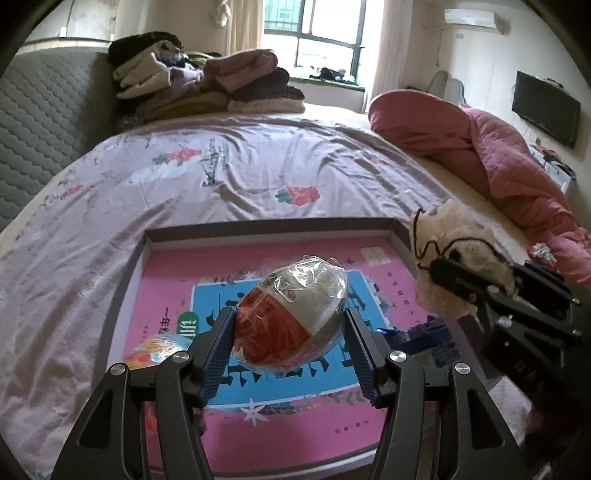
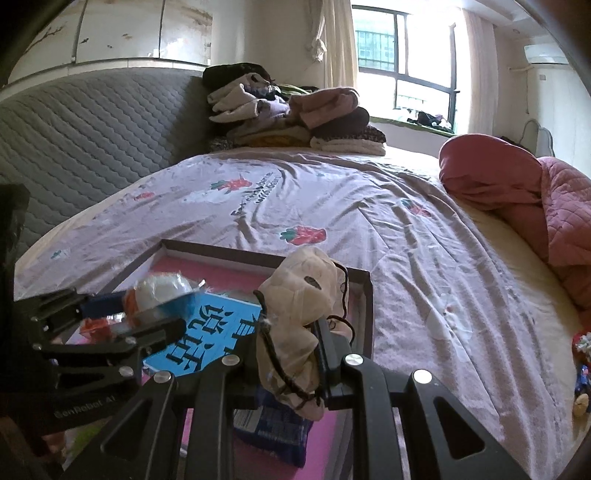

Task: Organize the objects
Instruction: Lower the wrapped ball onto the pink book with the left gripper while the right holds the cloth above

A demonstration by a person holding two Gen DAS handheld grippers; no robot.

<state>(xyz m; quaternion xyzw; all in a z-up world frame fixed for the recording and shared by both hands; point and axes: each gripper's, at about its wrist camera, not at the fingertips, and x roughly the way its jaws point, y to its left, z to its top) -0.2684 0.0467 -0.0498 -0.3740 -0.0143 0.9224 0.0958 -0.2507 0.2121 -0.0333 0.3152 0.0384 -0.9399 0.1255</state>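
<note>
A wide bed covered by a pale lilac sheet printed with strawberries [image 1: 236, 177] fills the room. A grey quilted padded headboard [image 1: 40, 122] stands along its left side. A pile of folded clothes [image 1: 207, 81] sits at the far end, below a bright dark-framed window [image 1: 325, 33]. A crumpled pink quilted blanket [image 1: 491, 158] lies at right. A black flat-screen television [image 1: 546, 107] and a white air-conditioning unit [image 1: 472, 16] hang on the cream right wall.

One shallow box [image 1: 400, 230], one wrapped ball [image 1: 295, 314], one beige pouch [image 2: 299, 314], two tongs [image 1: 291, 343] [image 2: 284, 354].

tray [image 1: 155, 236] near edge cut off by frame; blue packet [image 2: 273, 424] partly hidden behind jaws
</note>
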